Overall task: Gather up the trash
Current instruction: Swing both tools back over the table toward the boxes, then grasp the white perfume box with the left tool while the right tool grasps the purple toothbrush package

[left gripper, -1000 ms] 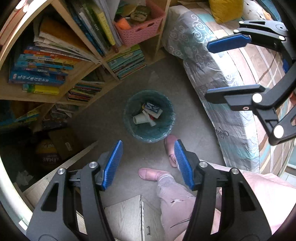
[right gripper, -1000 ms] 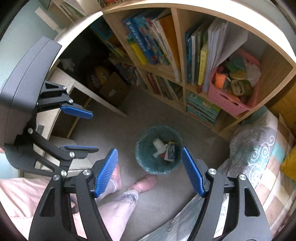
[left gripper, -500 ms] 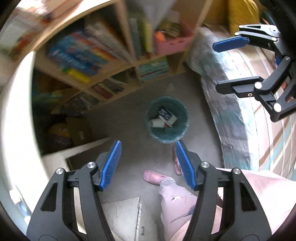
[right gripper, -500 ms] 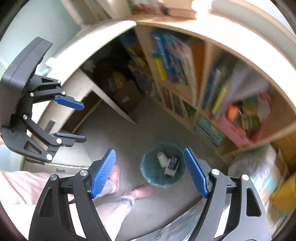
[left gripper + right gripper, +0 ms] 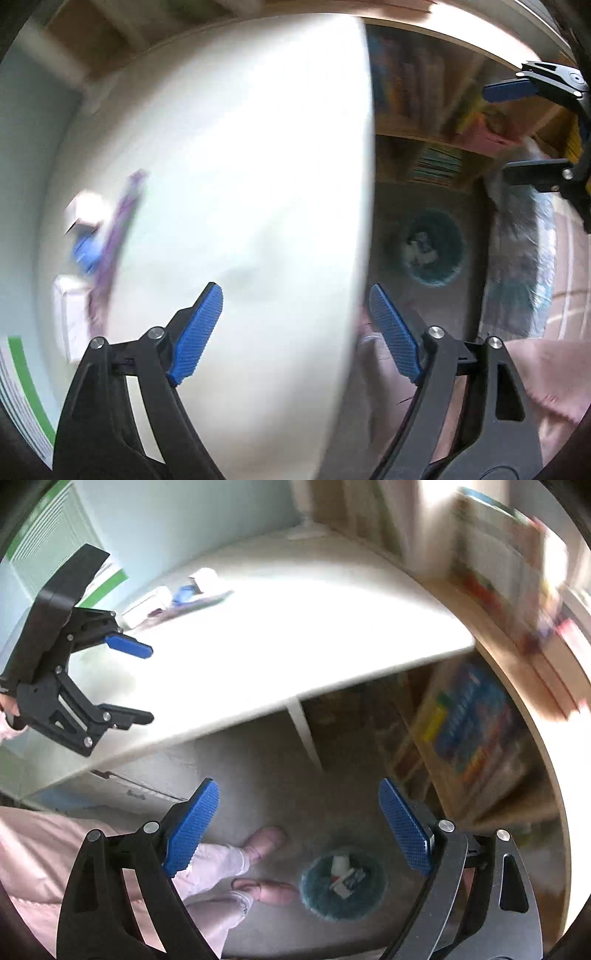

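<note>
Both views swung up to white desk | trash bin now lower | left gripper spread, empty | right gripper spread, empty

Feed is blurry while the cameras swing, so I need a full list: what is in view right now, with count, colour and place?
Trash bin: one, teal, on the floor by the person's feet, some trash inside.
Desk: one, white top, above the floor.
Small items: a few, white, blue and purple, at the desk's far end; too blurred to name.
Bookshelf: one, wooden, full of coloured books, right of the desk.
Bed cover: one, grey patterned, beside the bin.
Slippers: two, pink, on the floor.
Left gripper: black, blue pads, open, empty.
Right gripper: same, open, empty.
</note>
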{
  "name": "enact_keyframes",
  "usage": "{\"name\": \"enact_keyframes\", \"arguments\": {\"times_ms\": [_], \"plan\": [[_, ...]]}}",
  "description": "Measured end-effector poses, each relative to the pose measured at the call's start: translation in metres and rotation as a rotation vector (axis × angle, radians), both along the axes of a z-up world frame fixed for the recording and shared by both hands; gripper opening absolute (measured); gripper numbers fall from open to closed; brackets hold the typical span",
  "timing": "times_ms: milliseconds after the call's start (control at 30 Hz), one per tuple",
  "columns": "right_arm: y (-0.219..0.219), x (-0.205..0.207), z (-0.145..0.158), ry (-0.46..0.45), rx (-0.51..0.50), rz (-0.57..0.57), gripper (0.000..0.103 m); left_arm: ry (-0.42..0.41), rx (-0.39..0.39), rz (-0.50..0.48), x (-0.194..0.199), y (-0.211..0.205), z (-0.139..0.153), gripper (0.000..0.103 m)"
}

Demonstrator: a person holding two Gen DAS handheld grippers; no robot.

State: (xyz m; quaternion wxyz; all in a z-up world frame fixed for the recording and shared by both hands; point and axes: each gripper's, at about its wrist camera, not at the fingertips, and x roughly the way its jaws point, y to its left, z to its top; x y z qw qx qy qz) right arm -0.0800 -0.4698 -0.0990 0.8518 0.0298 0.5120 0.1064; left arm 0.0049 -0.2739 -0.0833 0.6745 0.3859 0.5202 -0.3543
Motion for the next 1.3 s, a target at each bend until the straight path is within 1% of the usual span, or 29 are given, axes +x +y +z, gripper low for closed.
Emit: {"name": "enact_keyframes", "arguments": {"times_ms": [133,267,433,567,600,633,700,833,933,1167,1300], "plan": [[0.031,0.052,0.011,-0.025,-0.029,0.114,0.088,-0.041,0.006,0.096,0.042,0.047,0.01,0.082],[0.058,0.093,0.017,-0.04,-0.049,0.197,0.088,-0.067,0.011,0.189,0.081,0.091,0.016,0.083],[0.1,0.139,0.021,-0.047,-0.076,0.309,0.088,-0.093,0.015,0.259,0.116,0.136,0.021,0.084],[0.127,0.166,0.02,-0.047,-0.096,0.392,0.088,-0.105,0.022,0.302,0.14,0.163,0.022,0.084],[0.132,0.172,0.019,-0.042,-0.099,0.412,0.088,-0.106,0.021,0.308,0.144,0.167,0.023,0.084],[0.141,0.18,0.017,-0.037,-0.105,0.439,0.088,-0.108,0.019,0.317,0.149,0.172,0.023,0.087],[0.154,0.191,0.013,-0.032,-0.116,0.468,0.088,-0.114,0.018,0.321,0.158,0.18,0.024,0.091],[0.176,0.217,0.005,-0.012,-0.128,0.518,0.088,-0.13,0.034,0.325,0.176,0.194,0.025,0.093],[0.187,0.23,0.0,-0.003,-0.138,0.537,0.088,-0.122,0.036,0.328,0.192,0.202,0.022,0.095],[0.207,0.26,-0.013,0.03,-0.165,0.577,0.088,-0.091,0.043,0.301,0.228,0.212,0.006,0.095],[0.21,0.269,-0.018,0.042,-0.173,0.582,0.088,-0.079,0.043,0.286,0.243,0.214,-0.001,0.095]]}}
